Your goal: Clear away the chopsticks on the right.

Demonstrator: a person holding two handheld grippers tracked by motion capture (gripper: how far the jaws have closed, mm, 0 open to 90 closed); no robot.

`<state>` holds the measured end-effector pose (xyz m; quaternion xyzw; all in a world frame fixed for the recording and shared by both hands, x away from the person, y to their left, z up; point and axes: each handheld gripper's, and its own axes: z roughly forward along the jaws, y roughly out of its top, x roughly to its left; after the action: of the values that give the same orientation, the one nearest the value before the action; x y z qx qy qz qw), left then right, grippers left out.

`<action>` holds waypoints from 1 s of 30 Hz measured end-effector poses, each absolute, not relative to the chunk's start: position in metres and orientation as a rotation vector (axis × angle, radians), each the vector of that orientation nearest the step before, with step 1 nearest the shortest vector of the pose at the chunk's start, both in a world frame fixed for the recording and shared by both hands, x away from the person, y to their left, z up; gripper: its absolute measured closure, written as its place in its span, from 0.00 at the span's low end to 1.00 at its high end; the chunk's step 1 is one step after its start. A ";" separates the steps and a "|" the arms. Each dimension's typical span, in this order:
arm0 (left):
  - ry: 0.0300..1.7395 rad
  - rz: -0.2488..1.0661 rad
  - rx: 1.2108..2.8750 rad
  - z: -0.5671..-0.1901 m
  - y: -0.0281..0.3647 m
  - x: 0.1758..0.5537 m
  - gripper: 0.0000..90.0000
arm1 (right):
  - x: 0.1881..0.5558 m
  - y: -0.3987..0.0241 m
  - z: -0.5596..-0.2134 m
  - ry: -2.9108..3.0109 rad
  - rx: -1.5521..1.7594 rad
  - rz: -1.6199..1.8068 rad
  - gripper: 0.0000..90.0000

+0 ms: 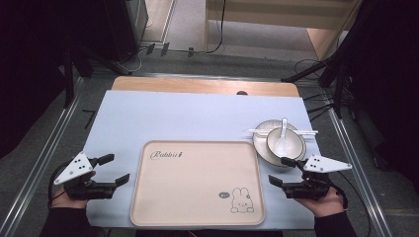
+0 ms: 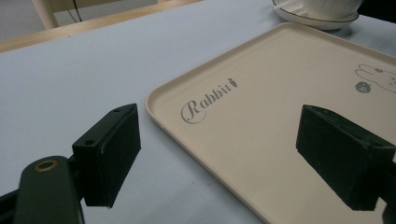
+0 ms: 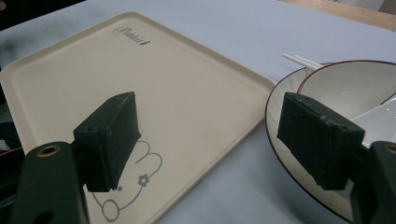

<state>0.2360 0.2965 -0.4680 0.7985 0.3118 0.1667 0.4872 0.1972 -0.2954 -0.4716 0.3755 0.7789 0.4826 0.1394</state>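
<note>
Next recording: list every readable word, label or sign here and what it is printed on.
"Rabbit", in script with a small carrot mark after it: far left corner of the beige tray.
Small round dark badge beside the rabbit drawing on the tray: too small to read.
Nothing legible elsewhere.

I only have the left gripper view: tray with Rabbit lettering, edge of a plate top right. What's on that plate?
Observer: A white bowl sits on the plate, with a white spoon resting in the bowl.
Operator: Anything else there?
Observer: A pair of white chopsticks lies across the dishes on their far side.
Operator: Where's the right hand-held gripper?
Observer: The right hand-held gripper is just right of the tray, jaws open and empty, its far jaw near the plate's near rim.
</note>
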 end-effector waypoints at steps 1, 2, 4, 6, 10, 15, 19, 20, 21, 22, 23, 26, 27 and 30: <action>0.759 0.405 1.943 -0.468 0.296 0.236 0.16 | 0.199 -0.295 -0.472 2.250 1.079 1.395 0.24; 0.757 0.404 1.945 -0.468 0.296 0.236 0.16 | 0.199 -0.294 -0.472 2.254 1.085 1.396 0.24; 0.758 0.400 1.949 -0.468 0.296 0.236 0.16 | 0.199 -0.294 -0.472 2.255 1.082 1.398 0.24; 0.756 0.399 1.954 -0.469 0.296 0.236 0.16 | 0.199 -0.294 -0.472 2.264 1.076 1.393 0.24; 0.763 0.399 1.947 -0.469 0.297 0.237 0.16 | 0.200 -0.295 -0.472 2.264 1.079 1.398 0.24; 0.766 0.389 1.944 -0.469 0.297 0.237 0.16 | 0.200 -0.295 -0.472 2.261 1.087 1.396 0.24; 0.762 0.385 1.943 -0.469 0.297 0.237 0.17 | 0.202 -0.296 -0.472 2.257 1.103 1.404 0.25; 0.763 0.386 1.943 -0.469 0.297 0.237 0.17 | 0.202 -0.296 -0.472 2.257 1.103 1.404 0.25; 0.767 0.386 1.942 -0.469 0.297 0.237 0.17 | 0.202 -0.296 -0.472 2.257 1.103 1.405 0.25; 0.768 0.386 1.941 -0.469 0.297 0.237 0.17 | 0.202 -0.296 -0.472 2.256 1.104 1.402 0.26; 0.770 0.388 1.944 -0.469 0.297 0.237 0.17 | 0.201 -0.297 -0.472 2.256 1.106 1.402 0.26; 0.768 0.391 1.952 -0.469 0.296 0.237 0.17 | 0.201 -0.298 -0.471 2.255 1.109 1.403 0.27; 0.764 0.389 1.954 -0.469 0.296 0.237 0.17 | 0.201 -0.298 -0.471 2.254 1.109 1.407 0.28; 0.763 0.388 1.953 -0.469 0.296 0.237 0.17 | 0.201 -0.298 -0.471 2.258 1.116 1.413 0.29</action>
<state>0.2372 0.2958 -0.4690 0.8017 0.3134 0.1593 0.4834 0.2013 -0.2985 -0.4710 0.3834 0.7756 0.4852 0.1265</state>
